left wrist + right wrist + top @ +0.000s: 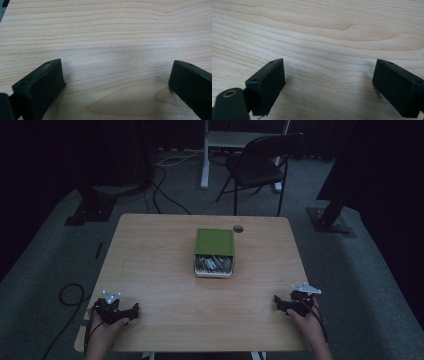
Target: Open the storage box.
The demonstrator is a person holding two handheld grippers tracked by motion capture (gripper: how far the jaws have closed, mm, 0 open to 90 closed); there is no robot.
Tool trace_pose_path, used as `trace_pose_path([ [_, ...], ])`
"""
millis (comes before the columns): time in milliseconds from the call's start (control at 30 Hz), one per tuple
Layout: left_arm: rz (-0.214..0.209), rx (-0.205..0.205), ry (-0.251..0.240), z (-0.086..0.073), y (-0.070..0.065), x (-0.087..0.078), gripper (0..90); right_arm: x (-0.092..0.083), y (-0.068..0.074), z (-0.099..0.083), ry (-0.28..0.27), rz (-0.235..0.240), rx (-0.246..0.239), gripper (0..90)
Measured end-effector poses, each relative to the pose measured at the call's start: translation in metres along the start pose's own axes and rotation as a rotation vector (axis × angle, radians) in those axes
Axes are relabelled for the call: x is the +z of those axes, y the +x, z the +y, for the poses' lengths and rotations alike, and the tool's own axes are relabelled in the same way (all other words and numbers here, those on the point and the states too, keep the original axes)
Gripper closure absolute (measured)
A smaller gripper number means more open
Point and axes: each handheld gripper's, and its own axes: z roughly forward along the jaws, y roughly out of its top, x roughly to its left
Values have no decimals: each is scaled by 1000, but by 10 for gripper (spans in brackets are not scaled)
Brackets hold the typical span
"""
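Observation:
A small white box (214, 265) with a green lid (214, 241) slid partly back sits at the middle of the wooden table (165, 270); grey metallic pieces show in its uncovered front part. My left gripper (131, 311) rests on the table near the front left corner, held by a hand. Its jaws stand wide apart over bare wood (117, 72) with nothing between them. My right gripper (278, 304) rests near the front right edge. It too is open, and bare wood (329, 72) lies between its jaws. Both grippers are well short of the box.
A round dark grommet (238, 228) sits in the table's far edge. Beyond the table stand a black folding chair (257, 167) and a white desk leg (205, 155). Cables (165, 185) trail on the grey carpet, and a black stand base (330, 217) lies at right.

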Motion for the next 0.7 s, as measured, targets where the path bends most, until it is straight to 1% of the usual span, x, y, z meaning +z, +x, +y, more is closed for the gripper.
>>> trace_pose_path([
  [100, 0, 3, 2, 0, 0, -1, 5, 0, 0, 0, 0, 0, 0, 106],
  [133, -7, 12, 0, -1, -1, -1, 5, 0, 0, 0, 0, 0, 0, 106],
  [167, -7, 12, 0, -1, -1, -1, 5, 0, 0, 0, 0, 0, 0, 106],
  [200, -11, 17, 0, -1, -1, -1, 5, 0, 0, 0, 0, 0, 0, 106],
  [267, -34, 42, 2, -1, 0, -2, 6, 0, 0, 0, 0, 0, 0, 106],
  [300, -34, 42, 2, -1, 0, -2, 5, 0, 0, 0, 0, 0, 0, 106],
  [400, -34, 86, -9, -2, 0, -3, 6, 0, 0, 0, 0, 0, 0, 106],
  [533, -44, 94, -26, -1, -1, -3, 6, 0, 0, 0, 0, 0, 1, 106],
  [567, -42, 100, -36, 0, -2, -3, 6, 0, 0, 0, 0, 0, 0, 106],
  [700, -56, 126, -56, 5, -7, -4, 6, 0, 0, 0, 0, 0, 0, 106],
])
